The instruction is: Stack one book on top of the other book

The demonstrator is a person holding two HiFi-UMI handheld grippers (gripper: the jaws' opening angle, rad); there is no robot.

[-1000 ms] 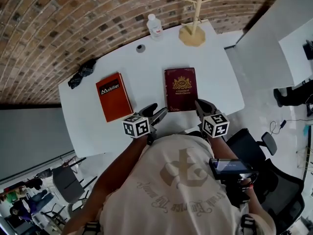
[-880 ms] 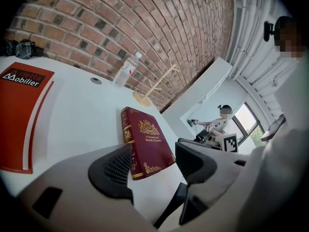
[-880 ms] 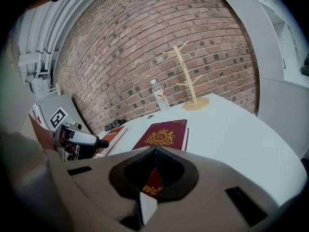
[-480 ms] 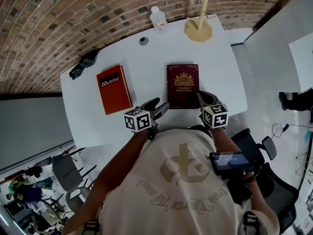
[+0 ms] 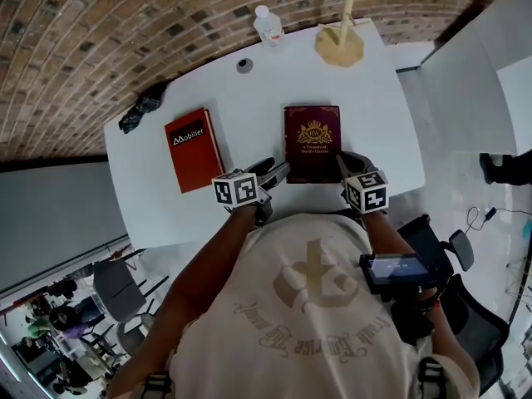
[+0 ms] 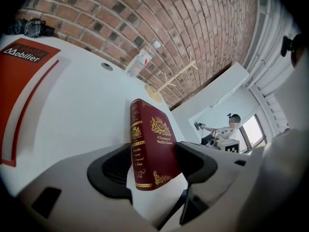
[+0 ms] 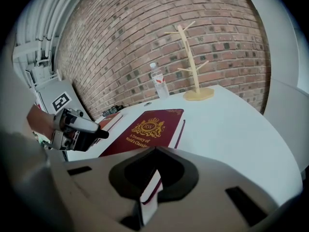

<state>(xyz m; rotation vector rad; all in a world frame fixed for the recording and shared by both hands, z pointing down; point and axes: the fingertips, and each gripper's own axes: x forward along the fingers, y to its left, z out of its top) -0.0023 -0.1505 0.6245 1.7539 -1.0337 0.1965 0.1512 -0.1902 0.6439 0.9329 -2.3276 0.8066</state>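
A maroon book [image 5: 312, 140] with a gold crest lies flat on the white table [image 5: 249, 106], close to its near edge. An orange-red book [image 5: 193, 150] lies flat to its left, apart from it. My left gripper [image 5: 274, 173] is at the maroon book's near left corner. In the left gripper view the book [image 6: 157, 139] sits between jaws that are opening, with table showing beside the spine. My right gripper [image 5: 342, 163] is at the near right corner. In the right gripper view its jaws [image 7: 153, 178] close narrowly on the book's edge [image 7: 145, 129] with no gap showing.
At the table's far edge stand a clear plastic bottle [image 5: 268, 26] and a wooden branched stand [image 5: 339, 46]. A small round fitting [image 5: 243, 65] sits in the tabletop. A dark crumpled cloth [image 5: 141, 110] lies at the far left corner. A brick wall runs behind the table.
Both grippers have sunk and moved forward to the maroon book's near corners. The books have not moved.
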